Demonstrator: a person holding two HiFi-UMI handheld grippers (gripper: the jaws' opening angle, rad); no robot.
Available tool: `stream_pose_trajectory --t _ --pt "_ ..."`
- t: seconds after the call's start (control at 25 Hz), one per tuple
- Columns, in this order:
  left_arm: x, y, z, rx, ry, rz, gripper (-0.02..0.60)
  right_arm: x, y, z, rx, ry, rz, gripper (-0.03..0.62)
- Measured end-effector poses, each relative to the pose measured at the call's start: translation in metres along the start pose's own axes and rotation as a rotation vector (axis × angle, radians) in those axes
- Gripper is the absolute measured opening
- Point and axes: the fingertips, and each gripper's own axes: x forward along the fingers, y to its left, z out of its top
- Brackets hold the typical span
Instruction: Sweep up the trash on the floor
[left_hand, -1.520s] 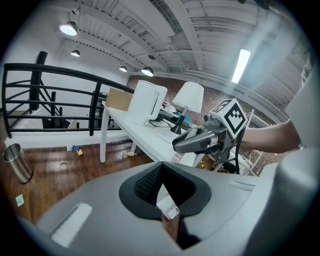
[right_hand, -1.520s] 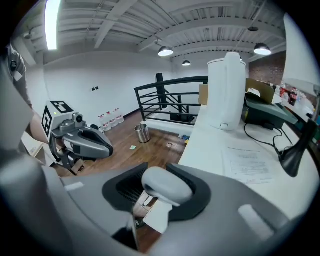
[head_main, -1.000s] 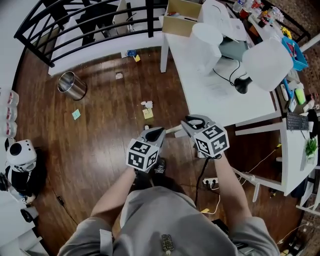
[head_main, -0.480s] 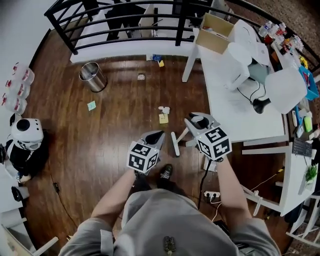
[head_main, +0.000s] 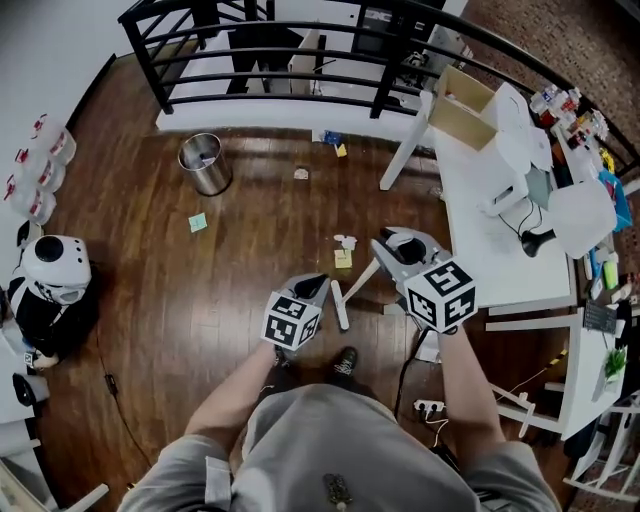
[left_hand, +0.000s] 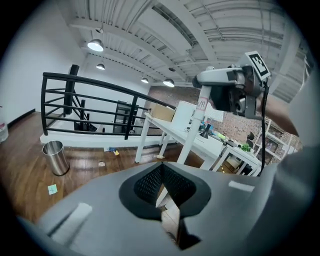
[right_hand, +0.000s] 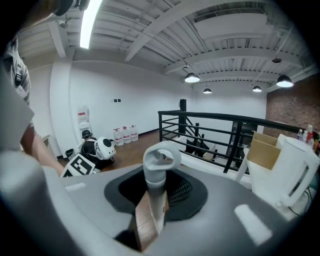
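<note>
Left gripper: the left gripper (head_main: 312, 284) hangs low over the wooden floor (head_main: 230, 300), just ahead of the person's shoes. Its jaws are together with the tips meeting, and nothing is gripped between them.
Right gripper: the right gripper (head_main: 388, 240) is to the right, near the edge of the table. Its jaws are clamped on the white handle (right_hand: 155, 172) of a broom, and the handle's looped end sticks out past the jaws.
Broom: the handle slants down and to the left from the right gripper to the white broom head (head_main: 338, 305). The head is just beside the left gripper's tip; whether it touches the floor cannot be told.
Nearest trash: a yellow note (head_main: 343, 258) and a white crumpled scrap (head_main: 345, 241) lie close together on the floor. They are just beyond the broom head, between the two grippers.
Other trash: a green note (head_main: 198, 222) lies near the bin, and a small pale scrap (head_main: 301, 173) lies farther out. Blue and yellow bits (head_main: 335, 140) lie at the foot of the railing.
Bin: a metal bin (head_main: 205, 163) stands upright near the black railing (left_hand: 44, 105).
Table: the white table (head_main: 480, 250) stands to the right and carries a cardboard box (head_main: 465, 105) at its far end.
</note>
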Motion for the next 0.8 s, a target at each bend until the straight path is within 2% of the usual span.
stream_pose_trajectory --t 0.08,0.16,0.32,0.44,0.52,0.56,0.6,0.72,0.8 --pt "-0.011 0.017 0.002 0.027 -0.010 -0.005 0.007 0.013 0.021 0.026 0.000 -0.036 0.023 0.081" --pt "-0.020 0.033 0.008 0.060 -0.021 -0.007 0.134 0.028 0.040 0.051 -0.001 -0.067 0.042 0.081" --pt "-0.034 0.067 0.020 0.105 -0.036 0.009 0.212 0.054 0.079 0.100 0.011 -0.131 0.083 0.081" --pt "-0.043 0.095 0.032 0.138 -0.069 0.058 0.248 0.063 0.114 0.141 -0.003 -0.184 0.134 0.081" --pt "-0.049 0.118 0.047 0.156 -0.114 0.116 0.248 0.065 0.135 0.165 -0.019 -0.221 0.166 0.081" --pt "-0.054 0.130 0.055 0.168 -0.133 0.138 0.197 0.065 0.142 0.174 -0.024 -0.238 0.175 0.081" --pt "-0.059 0.138 0.062 0.189 -0.142 0.149 0.109 0.066 0.146 0.181 -0.024 -0.251 0.178 0.081" --pt "-0.068 0.153 0.068 0.265 -0.105 0.134 0.095 0.073 0.145 0.187 -0.012 -0.264 0.184 0.083" --pt "-0.074 0.160 0.064 0.272 -0.082 0.143 0.094 0.080 0.146 0.186 -0.004 -0.258 0.198 0.083"
